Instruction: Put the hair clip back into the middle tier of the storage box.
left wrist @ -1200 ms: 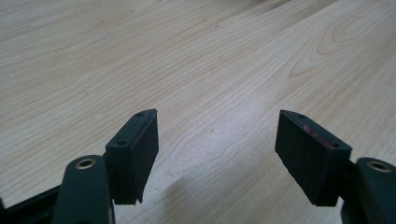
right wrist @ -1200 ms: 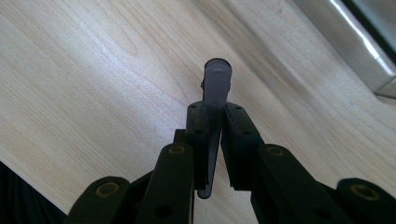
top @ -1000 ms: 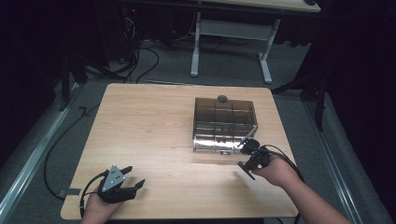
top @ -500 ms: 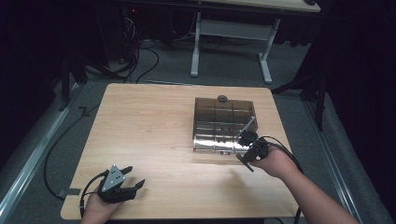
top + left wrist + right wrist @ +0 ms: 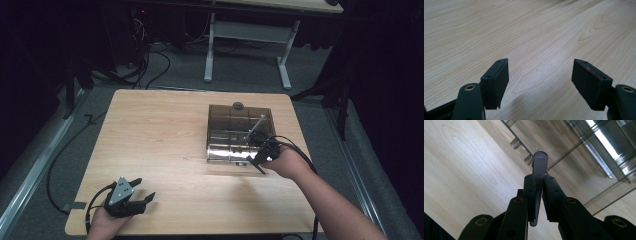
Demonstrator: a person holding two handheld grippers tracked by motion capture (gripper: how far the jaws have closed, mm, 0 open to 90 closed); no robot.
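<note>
A smoky clear plastic box (image 5: 225,117) with inner dividers stands on the right half of the wooden table (image 5: 160,130). My right gripper (image 5: 252,140) hovers at the box's front right part, shut on a thin grey rod (image 5: 257,125) that slants out over the box. In the right gripper view the rod (image 5: 540,162) sticks out past the gripper (image 5: 539,181), above the box (image 5: 579,157) and its compartments. My left gripper (image 5: 144,190) rests at the table's front left, open. Bare wood lies between its fingers (image 5: 496,75).
A small dark round piece (image 5: 238,105) sits at the box's far edge. Beyond the table stand a white desk frame (image 5: 282,55) and cables (image 5: 150,60) on the floor. The right gripper's cable (image 5: 300,155) loops beside the forearm.
My right gripper has moved away from the table's front edge and risen with the rod, from just in front of the box to over its front part. The left gripper has stayed put.
</note>
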